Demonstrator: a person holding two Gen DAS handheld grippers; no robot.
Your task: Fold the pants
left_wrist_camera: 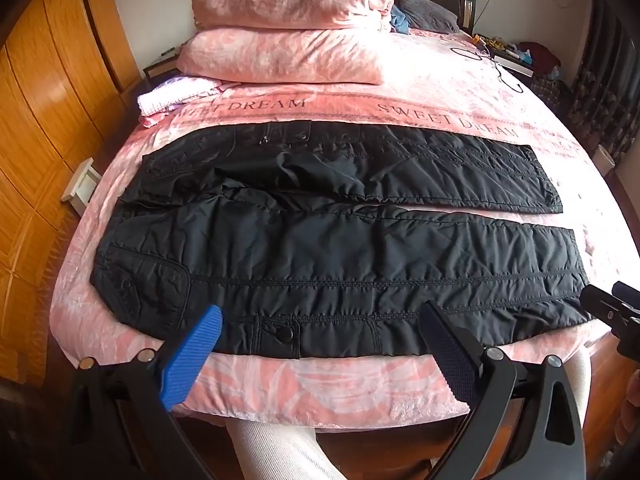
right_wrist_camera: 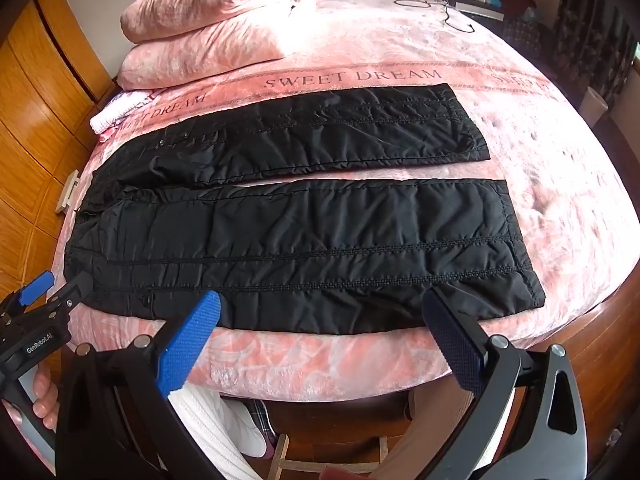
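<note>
We see black pants [left_wrist_camera: 320,240] spread flat mid-frame on the pink bed [left_wrist_camera: 440,92]; our left gripper [left_wrist_camera: 320,320] and right gripper [right_wrist_camera: 322,312] hover with jaws wide apart, holding nothing.

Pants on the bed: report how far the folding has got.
Done: the black pants lie spread flat on the pink bedspread, legs side by side with a gap between them. In hand: nothing; the left gripper and right gripper are open at the near edge, holding no cloth. Left: every fold.
</note>
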